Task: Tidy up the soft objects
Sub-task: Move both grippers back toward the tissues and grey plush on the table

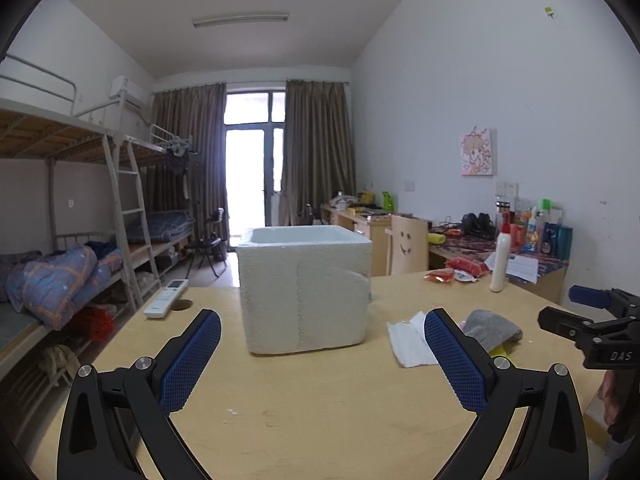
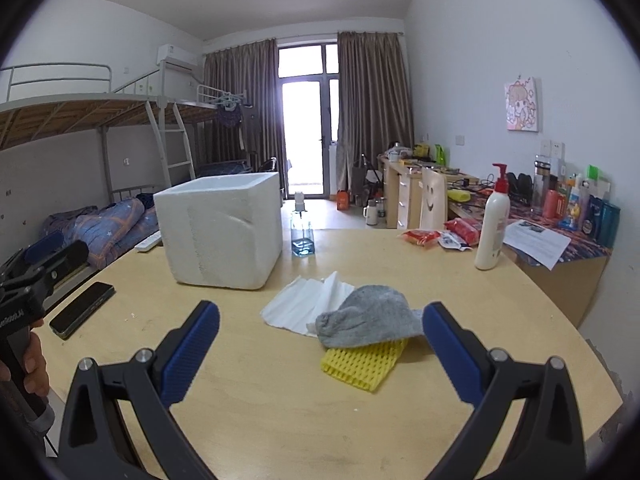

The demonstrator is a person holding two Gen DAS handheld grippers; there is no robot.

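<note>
Your right gripper is standing wide open and holding nothing, and the soft pile is lying just ahead of it at about 1 o'clock: the grey knitted sock is resting on top of the yellow foam net sleeve and on the white crumpled tissue sheet. The sock's long axis is running from 9 to 3 o'clock, across your fingers. Your left gripper is also gaping empty, with the pile at its 2 o'clock, so the right one is nearer. The white foam box is waiting at 11 o'clock on the round wooden table
</note>
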